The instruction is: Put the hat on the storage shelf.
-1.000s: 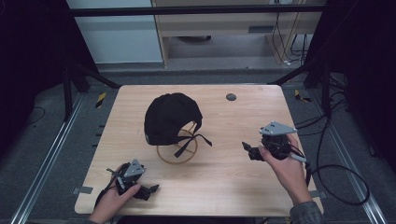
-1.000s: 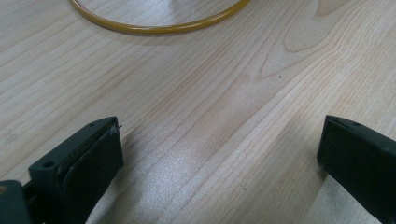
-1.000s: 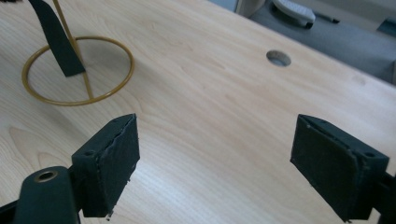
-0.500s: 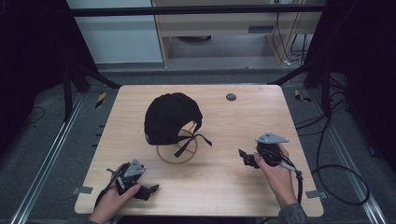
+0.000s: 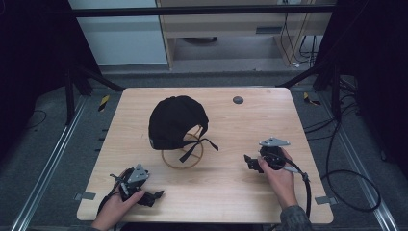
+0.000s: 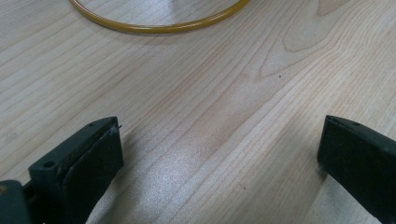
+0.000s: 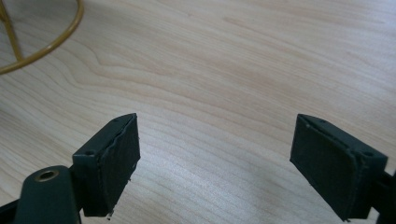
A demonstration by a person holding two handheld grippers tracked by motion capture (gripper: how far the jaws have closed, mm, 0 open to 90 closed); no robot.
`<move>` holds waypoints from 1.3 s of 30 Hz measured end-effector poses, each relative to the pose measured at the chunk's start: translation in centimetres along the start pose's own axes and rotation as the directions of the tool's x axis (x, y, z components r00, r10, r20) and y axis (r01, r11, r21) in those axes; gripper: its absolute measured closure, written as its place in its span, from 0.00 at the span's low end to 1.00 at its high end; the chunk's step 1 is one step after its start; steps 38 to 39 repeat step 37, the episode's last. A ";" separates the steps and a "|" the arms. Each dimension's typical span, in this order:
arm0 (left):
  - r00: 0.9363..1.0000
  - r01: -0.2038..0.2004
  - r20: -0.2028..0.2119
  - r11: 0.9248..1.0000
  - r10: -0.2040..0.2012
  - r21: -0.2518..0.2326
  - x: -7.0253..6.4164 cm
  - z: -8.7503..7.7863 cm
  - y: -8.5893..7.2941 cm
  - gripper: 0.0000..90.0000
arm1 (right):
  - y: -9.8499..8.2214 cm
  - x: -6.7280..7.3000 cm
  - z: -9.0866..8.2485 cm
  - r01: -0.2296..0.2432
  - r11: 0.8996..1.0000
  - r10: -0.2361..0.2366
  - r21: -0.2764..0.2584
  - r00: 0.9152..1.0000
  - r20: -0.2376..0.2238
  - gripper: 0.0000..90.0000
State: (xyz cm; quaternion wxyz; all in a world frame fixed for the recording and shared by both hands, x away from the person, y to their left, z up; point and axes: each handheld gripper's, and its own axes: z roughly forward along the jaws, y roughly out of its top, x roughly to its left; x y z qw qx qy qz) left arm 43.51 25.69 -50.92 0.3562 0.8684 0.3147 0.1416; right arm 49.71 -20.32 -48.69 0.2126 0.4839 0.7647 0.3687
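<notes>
Cap (image 5: 175, 120) sits on wire stand (image 5: 183, 156) mid-table; L gripper (image 5: 155, 196) & R gripper (image 5: 248, 161) jaws wide, empty.

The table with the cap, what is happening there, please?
A person holds a tool in each hand over a wooden table. The left tool sits near the front left edge, the right tool at the right side; both are open and hold nothing. A black cap rests on a yellow wire stand in the middle, untouched, its straps hanging down. A small dark disc lies near the far edge.
</notes>
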 end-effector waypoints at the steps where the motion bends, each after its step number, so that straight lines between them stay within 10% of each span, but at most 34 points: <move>1: 1.000 0.001 0.000 1.000 -0.001 -0.001 0.0 0.0 0.0 0.00 | -0.1 0.0 0.1 0.002 1.000 -0.002 0.004 1.000 0.004 0.17; 39: 1.000 0.002 0.001 1.000 -0.002 0.001 0.0 0.0 0.0 0.00 | -2.5 1.2 0.9 0.004 0.999 -0.006 0.047 0.999 0.043 0.10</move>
